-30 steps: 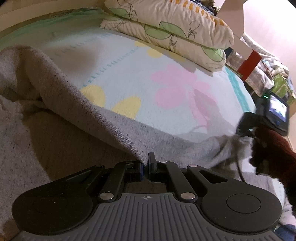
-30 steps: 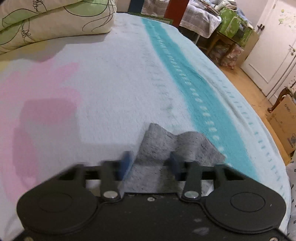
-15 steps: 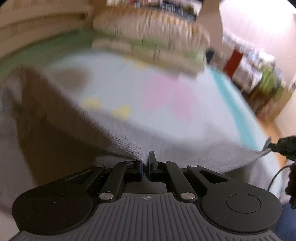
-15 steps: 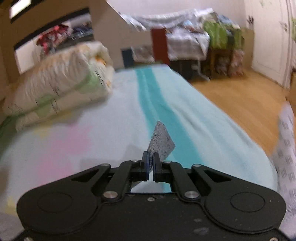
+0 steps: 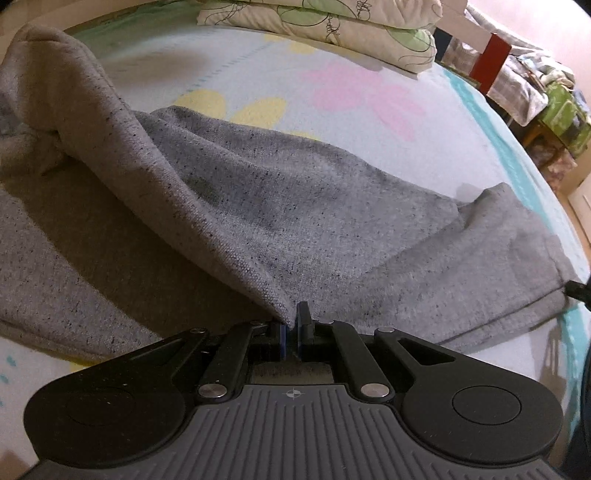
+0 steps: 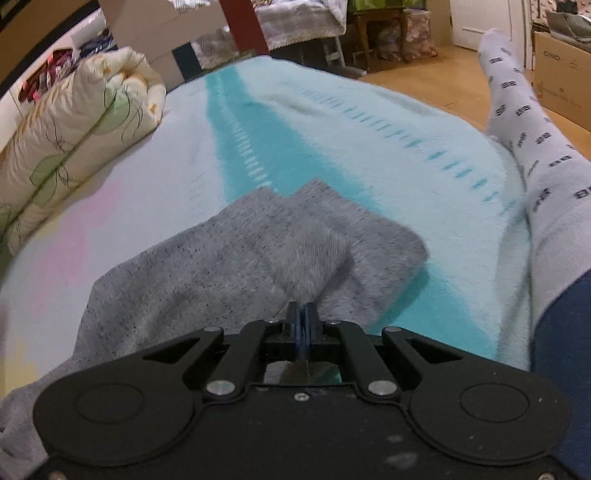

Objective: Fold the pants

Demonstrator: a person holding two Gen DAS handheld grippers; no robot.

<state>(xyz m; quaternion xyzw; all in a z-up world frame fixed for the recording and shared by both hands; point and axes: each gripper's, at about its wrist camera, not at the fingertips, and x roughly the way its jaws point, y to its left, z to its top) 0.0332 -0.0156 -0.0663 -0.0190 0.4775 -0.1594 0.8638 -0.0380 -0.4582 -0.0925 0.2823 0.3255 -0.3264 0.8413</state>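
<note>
Two grips on the pants (image 5: 280, 206): my left tongs (image 5: 291, 325) pinch the raised fold; my right tongs (image 6: 303, 317), pinched on the cuff, have carried it across the bed (image 6: 332, 122), so one leg now lies folded over.

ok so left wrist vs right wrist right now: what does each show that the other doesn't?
Only the left wrist view: the left gripper shut on a raised fold of the grey pants, the long spread of cloth toward the far end, and the yellow and pink flower print on the blanket.

Only the right wrist view: the right gripper shut on the pants' end, a person's leg in a patterned white sock, the wooden floor and a cardboard box.

Both: the pants, the blanket's teal stripe, the folded floral quilt.
</note>
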